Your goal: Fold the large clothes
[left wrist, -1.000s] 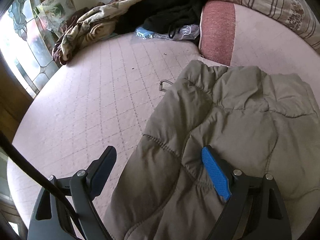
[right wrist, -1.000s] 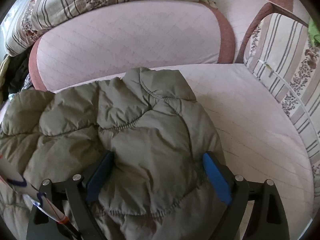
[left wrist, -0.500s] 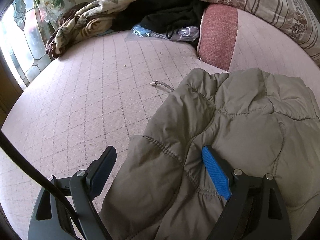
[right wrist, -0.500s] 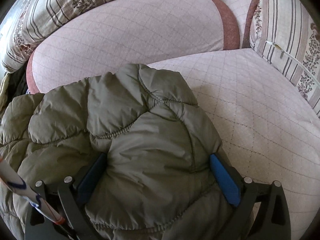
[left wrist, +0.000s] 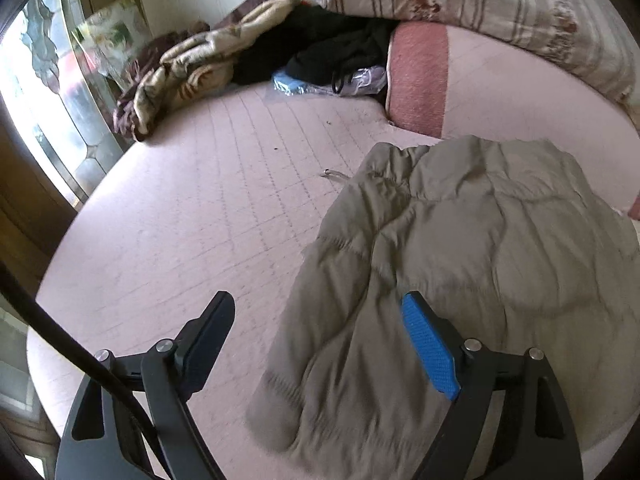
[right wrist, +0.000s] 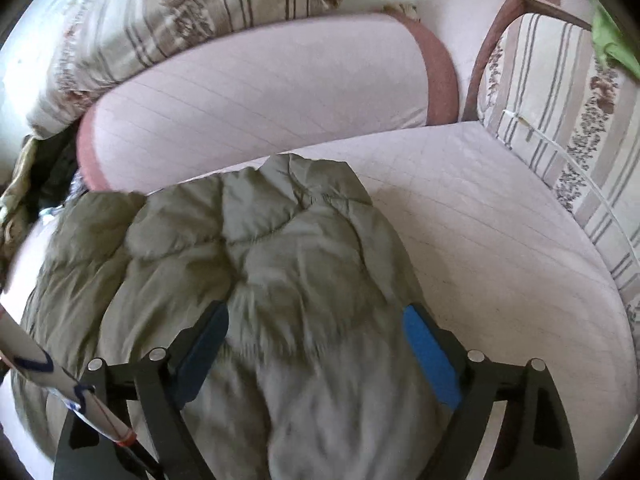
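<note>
An olive-green quilted jacket point(left wrist: 480, 240) lies spread and rumpled on the pink quilted bed point(left wrist: 200, 220). My left gripper point(left wrist: 316, 300) hovers above the jacket's left edge. Its dark finger is over bare mattress and its blue pad point(left wrist: 428, 348) over the fabric. The jaws stand wide, closing slightly, and press on nothing. In the right wrist view the jacket point(right wrist: 280, 248) fills the lower middle. My right gripper point(right wrist: 314, 311) hangs over its near right part, jaws wide but closing, with the cloth below them and no pad touching it.
A rumpled blanket point(left wrist: 192, 68), black clothes point(left wrist: 332, 48) and a plastic bag point(left wrist: 320, 84) are heaped at the bed's far left. A pink bolster point(right wrist: 260, 100) and striped pillows point(right wrist: 560, 120) line the back and right. A stained-glass window point(left wrist: 48, 80) is on the left.
Both grippers dipped close to the jacket, then pulled back and up, so more bed shows. The right jaws have narrowed a little. The jacket lies as before.
</note>
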Action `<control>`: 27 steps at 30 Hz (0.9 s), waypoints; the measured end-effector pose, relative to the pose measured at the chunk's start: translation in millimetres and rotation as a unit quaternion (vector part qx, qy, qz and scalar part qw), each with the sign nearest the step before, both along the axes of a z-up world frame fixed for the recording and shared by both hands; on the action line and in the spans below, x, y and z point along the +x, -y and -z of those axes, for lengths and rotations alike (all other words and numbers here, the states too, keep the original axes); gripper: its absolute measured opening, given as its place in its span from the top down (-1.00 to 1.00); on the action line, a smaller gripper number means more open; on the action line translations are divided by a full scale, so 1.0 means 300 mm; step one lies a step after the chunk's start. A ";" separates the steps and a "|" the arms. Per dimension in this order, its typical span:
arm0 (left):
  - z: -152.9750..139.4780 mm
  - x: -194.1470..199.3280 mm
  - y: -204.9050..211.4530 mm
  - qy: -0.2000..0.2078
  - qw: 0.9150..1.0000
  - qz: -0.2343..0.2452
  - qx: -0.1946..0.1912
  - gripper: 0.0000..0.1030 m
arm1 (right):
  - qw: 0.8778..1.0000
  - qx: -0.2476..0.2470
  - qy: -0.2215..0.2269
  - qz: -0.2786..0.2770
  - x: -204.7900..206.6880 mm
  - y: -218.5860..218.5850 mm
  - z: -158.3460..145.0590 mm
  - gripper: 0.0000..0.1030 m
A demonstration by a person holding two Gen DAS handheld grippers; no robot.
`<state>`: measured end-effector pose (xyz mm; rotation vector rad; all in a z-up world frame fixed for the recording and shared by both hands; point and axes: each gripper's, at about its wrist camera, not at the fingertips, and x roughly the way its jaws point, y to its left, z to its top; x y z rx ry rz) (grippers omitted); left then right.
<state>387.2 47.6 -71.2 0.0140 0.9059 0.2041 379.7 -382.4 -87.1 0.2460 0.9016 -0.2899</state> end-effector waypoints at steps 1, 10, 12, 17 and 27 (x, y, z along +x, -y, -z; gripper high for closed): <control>0.002 -0.029 -0.001 0.002 1.000 0.002 0.004 -0.65 | 1.000 -0.004 0.001 -0.003 -0.033 -0.002 0.000 -0.70; 0.128 -0.109 -0.006 -0.006 1.000 0.013 0.015 -0.66 | 0.999 0.035 -0.023 0.030 -0.217 0.093 0.156 -0.60; 0.143 -0.107 0.009 0.002 0.999 0.020 0.030 -0.66 | 0.998 0.055 -0.023 0.033 -0.218 0.114 0.181 -0.65; 0.168 -0.095 0.015 0.009 0.999 0.015 0.030 -0.66 | 0.994 0.103 -0.028 0.037 -0.185 0.151 0.255 -0.78; 0.066 -0.127 -0.017 -0.020 1.000 0.006 0.020 -0.66 | 0.993 0.097 -0.038 0.051 -0.193 0.164 0.188 -0.87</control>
